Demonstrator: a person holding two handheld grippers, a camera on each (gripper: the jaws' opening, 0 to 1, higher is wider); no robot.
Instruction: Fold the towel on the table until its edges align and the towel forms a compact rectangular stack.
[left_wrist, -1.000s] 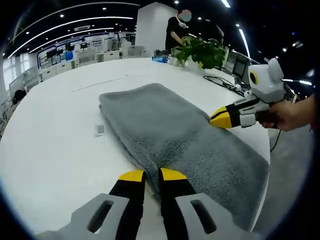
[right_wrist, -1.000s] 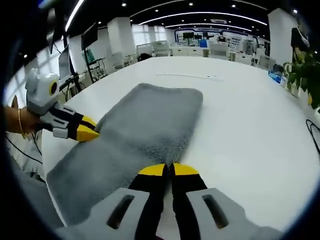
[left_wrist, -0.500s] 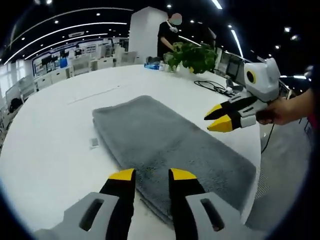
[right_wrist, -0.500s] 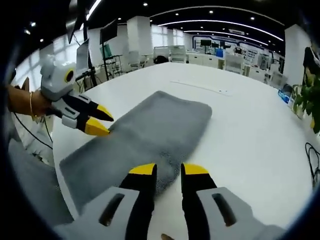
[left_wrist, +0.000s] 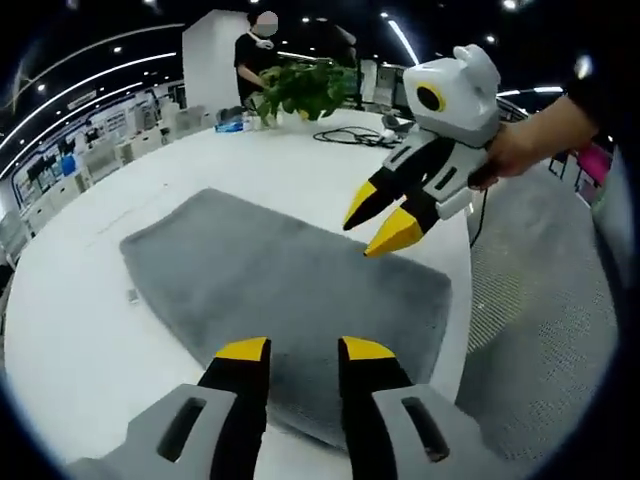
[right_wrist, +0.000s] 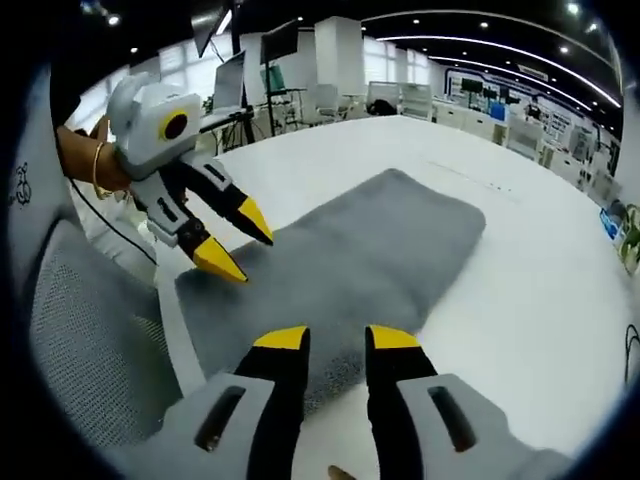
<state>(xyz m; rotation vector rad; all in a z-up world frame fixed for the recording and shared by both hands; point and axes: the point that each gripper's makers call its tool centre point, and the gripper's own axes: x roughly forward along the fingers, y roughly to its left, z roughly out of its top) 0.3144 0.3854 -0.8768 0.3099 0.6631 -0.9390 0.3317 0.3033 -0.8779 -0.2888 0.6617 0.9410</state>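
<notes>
One grey towel (left_wrist: 285, 290) lies flat on the white table (left_wrist: 70, 330), folded into a long rectangle that seems layered at its near edge. Both grippers hang above it with jaws parted, gripping nothing: the left gripper (left_wrist: 295, 350) over one end, the right gripper (left_wrist: 385, 222) over the opposite long side. Beyond, a potted plant (left_wrist: 300, 88) stands on the table beside a person (left_wrist: 255, 60).
</notes>
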